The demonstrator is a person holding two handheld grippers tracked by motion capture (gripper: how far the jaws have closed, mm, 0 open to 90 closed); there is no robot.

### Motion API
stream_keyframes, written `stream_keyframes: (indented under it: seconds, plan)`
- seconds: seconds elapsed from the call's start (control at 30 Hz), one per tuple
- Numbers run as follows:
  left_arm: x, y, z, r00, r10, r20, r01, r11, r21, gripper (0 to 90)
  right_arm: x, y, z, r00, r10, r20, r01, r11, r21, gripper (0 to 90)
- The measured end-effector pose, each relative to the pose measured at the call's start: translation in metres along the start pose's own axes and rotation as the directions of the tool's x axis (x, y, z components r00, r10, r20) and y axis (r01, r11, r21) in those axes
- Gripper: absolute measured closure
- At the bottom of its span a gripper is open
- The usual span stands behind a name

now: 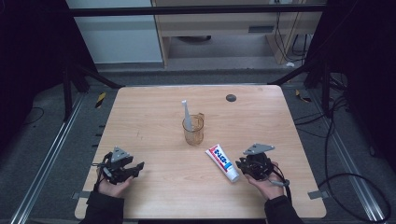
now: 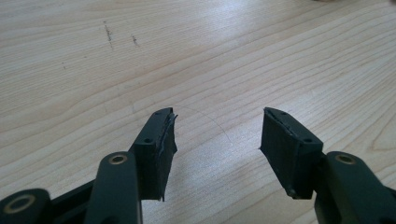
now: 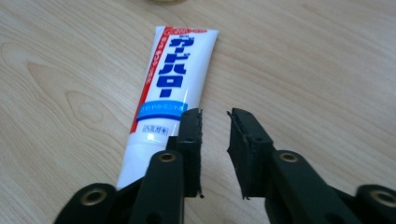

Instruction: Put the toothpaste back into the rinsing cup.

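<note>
Right claw [image 3: 215,114] is resting low over the bench [image 1: 154,116], jaws slightly parted and gripping nothing, with the toothpaste tube [image 3: 169,79] lying flat just beside its left jaw. Left claw [image 2: 217,116] is sitting released, jaws spread wide over bare wood
</note>
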State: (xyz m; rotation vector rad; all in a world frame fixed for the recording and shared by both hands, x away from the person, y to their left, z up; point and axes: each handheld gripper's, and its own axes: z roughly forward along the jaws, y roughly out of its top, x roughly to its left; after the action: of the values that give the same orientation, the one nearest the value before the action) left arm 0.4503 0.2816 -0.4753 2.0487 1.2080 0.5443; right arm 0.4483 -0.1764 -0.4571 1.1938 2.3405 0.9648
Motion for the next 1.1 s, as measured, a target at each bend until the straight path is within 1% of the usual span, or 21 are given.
stream_keyframes:
  seconds: [0.13,0.2,0.3,0.43,0.53,0.6,0.73,0.8,0.93,1.1]
  plan:
    - [-0.001,0.000,0.000,1.0000,0.007,-0.001,-0.007,1.0000,0.004,43.5,0.001,0.010,-0.004,1.0000,0.005,-0.001,-0.005,1.000,-0.013,62.4]
    - [-0.001,0.001,0.001,1.0000,0.008,-0.001,-0.008,0.9999,0.006,43.3,0.001,0.017,-0.005,1.0000,0.004,0.006,-0.004,1.000,-0.011,59.2]
    - [-0.001,0.001,0.001,1.0000,0.005,-0.001,-0.005,1.0000,0.004,43.1,0.004,0.027,-0.005,1.0000,0.009,-0.001,-0.009,1.000,-0.015,52.2]
    - [-0.001,0.001,0.002,0.9999,0.010,-0.004,-0.010,0.9999,0.006,43.0,0.008,0.037,-0.002,1.0000,0.003,0.006,-0.003,1.000,-0.022,47.1]
    - [-0.001,0.000,0.002,1.0000,0.005,-0.006,-0.005,1.0000,0.005,42.2,0.013,0.045,0.001,0.9999,-0.005,0.011,0.005,1.000,-0.019,43.8]
    - [0.000,0.000,0.001,0.9999,0.010,-0.008,-0.010,0.9999,0.007,41.6,0.014,0.048,0.002,0.9999,-0.006,0.011,0.006,1.000,-0.011,41.8]
    - [0.000,0.000,0.000,0.9999,0.009,-0.009,-0.009,0.9999,0.005,41.5,0.019,0.054,0.006,1.0000,-0.008,-0.001,0.008,1.000,0.004,40.2]
    - [0.001,0.001,0.000,0.9999,0.008,-0.013,-0.008,1.0000,0.002,41.4,0.020,0.057,0.009,0.9998,-0.018,-0.009,0.018,1.000,0.013,39.1]
    - [0.002,0.001,-0.001,0.9999,-0.002,-0.014,0.002,1.0000,0.002,41.4,0.023,0.062,0.015,0.9996,-0.021,-0.019,0.022,0.999,0.039,37.0]
    - [0.002,0.000,-0.001,0.9999,0.000,-0.014,0.000,1.0000,0.002,41.2,0.025,0.065,0.021,0.9996,-0.017,-0.024,0.019,0.997,0.075,35.1]
